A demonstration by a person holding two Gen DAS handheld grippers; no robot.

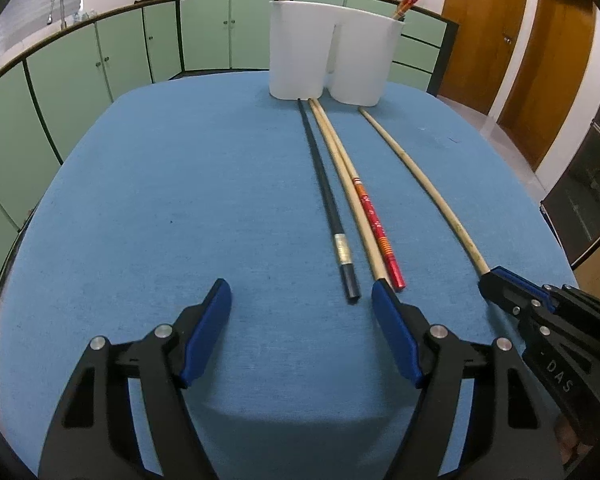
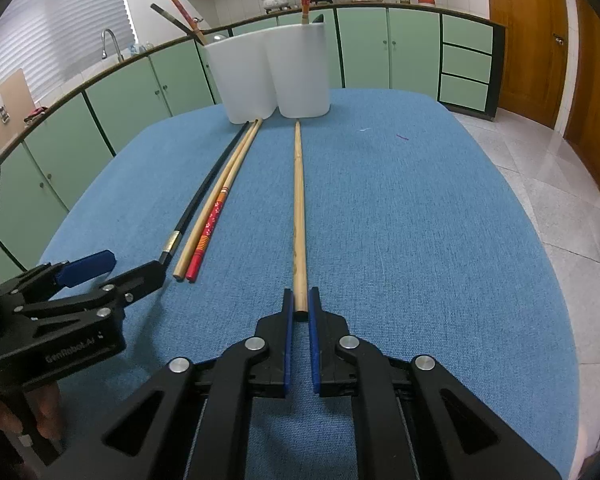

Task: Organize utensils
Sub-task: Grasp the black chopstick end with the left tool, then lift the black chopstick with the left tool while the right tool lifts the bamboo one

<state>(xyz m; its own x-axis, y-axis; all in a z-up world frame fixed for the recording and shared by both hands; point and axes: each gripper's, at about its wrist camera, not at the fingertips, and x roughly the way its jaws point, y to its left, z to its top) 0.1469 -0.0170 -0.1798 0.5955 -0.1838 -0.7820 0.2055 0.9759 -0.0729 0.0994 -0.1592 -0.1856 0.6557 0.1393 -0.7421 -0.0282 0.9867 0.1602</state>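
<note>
A white two-compartment holder (image 1: 332,52) (image 2: 272,72) stands at the far side of the blue table, with chopsticks upright in both compartments. On the table lie a black chopstick (image 1: 326,200) (image 2: 208,184), a plain wooden one (image 1: 346,184) (image 2: 220,196), a red-patterned one (image 1: 376,228) (image 2: 208,232) and a separate wooden chopstick (image 1: 420,184) (image 2: 299,216). My left gripper (image 1: 300,300) (image 2: 136,268) is open, just short of the black chopstick's near end. My right gripper (image 2: 300,304) (image 1: 492,280) is shut on the near end of the separate wooden chopstick, which rests on the table.
The blue table (image 1: 160,200) (image 2: 420,220) has rounded edges. Green kitchen cabinets (image 1: 100,64) run behind it, with a sink tap (image 1: 58,8) at the left. Wooden doors (image 1: 540,60) stand at the right.
</note>
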